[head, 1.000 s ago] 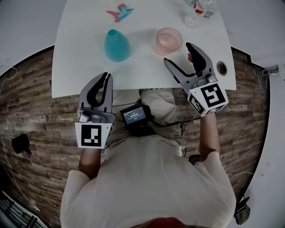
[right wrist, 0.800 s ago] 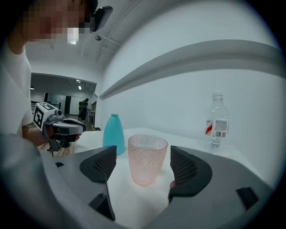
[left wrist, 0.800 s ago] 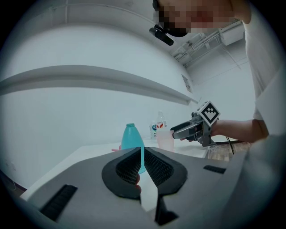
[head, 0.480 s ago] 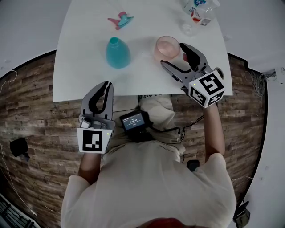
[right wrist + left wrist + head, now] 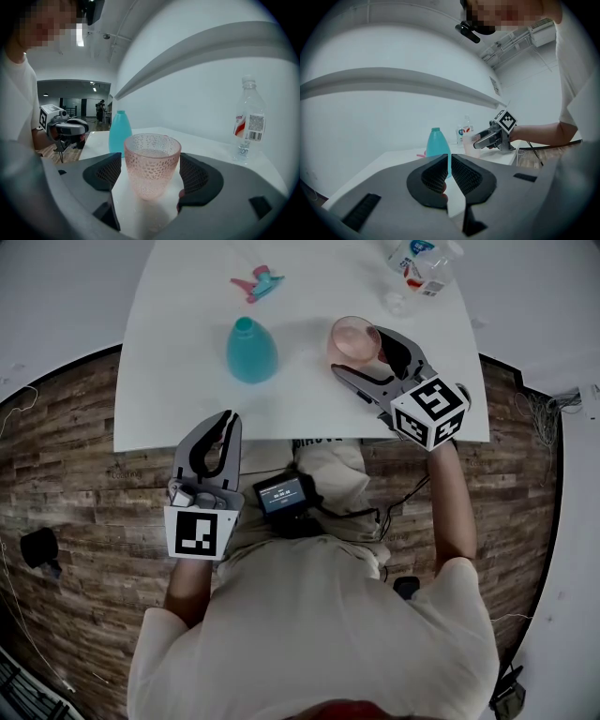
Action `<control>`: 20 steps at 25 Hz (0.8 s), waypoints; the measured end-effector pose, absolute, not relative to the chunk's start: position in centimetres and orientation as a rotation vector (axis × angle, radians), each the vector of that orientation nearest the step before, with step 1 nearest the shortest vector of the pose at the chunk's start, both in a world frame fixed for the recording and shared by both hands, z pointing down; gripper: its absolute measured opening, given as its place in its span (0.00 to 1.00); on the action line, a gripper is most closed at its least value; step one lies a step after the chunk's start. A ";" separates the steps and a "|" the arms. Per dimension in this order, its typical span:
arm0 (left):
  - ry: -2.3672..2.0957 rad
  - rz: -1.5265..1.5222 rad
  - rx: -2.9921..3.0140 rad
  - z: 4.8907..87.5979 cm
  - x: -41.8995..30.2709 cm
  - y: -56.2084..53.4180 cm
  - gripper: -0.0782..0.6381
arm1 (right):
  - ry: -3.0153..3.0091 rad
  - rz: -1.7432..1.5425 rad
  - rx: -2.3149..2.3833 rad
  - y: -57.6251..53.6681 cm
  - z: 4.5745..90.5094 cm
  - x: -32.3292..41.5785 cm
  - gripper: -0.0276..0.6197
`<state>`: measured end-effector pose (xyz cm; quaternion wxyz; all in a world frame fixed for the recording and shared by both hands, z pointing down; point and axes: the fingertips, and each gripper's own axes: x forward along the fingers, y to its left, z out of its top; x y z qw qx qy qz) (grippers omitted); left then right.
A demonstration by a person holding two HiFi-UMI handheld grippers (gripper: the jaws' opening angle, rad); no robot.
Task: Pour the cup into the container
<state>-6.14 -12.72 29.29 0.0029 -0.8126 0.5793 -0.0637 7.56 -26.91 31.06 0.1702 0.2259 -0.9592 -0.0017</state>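
A pink dimpled cup (image 5: 352,337) (image 5: 152,161) stands upright on the white table (image 5: 169,381), with clear liquid in it. My right gripper (image 5: 362,352) (image 5: 152,174) is open, one jaw on each side of the cup and a small gap at either pad; its jaws have just been opening. Left of the cup stands the teal bottle-shaped container (image 5: 251,351) (image 5: 119,133) (image 5: 437,143), uncapped. My left gripper (image 5: 217,427) (image 5: 449,172) hangs shut below the table's near edge with nothing in it, pointing towards the container.
A clear water bottle (image 5: 420,259) (image 5: 248,123) lies at the far right of the table. A pink and teal spray head (image 5: 255,282) lies at the back. A small screen device (image 5: 284,495) rests on the person's lap.
My right gripper has moved forward over the table to the cup, which now stands between its jaws. The left gripper has kept still.
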 end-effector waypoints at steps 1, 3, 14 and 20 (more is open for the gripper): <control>1.817 -0.200 -2.549 29.3 -6.2 -12.7 0.13 | -2.723 -0.002 0.637 -27.0 31.2 7.5 0.62; 1.819 -0.201 -2.549 29.4 -6.3 -12.6 0.13 | -2.726 0.010 0.631 -27.1 31.3 7.4 0.62; 1.825 -0.200 -2.545 29.4 -6.6 -12.4 0.13 | -2.712 -0.028 0.577 -27.4 31.0 6.8 0.62; 1.842 -0.205 -2.542 29.8 -7.0 -12.3 0.13 | -2.700 -0.059 0.572 -27.6 31.5 6.6 0.62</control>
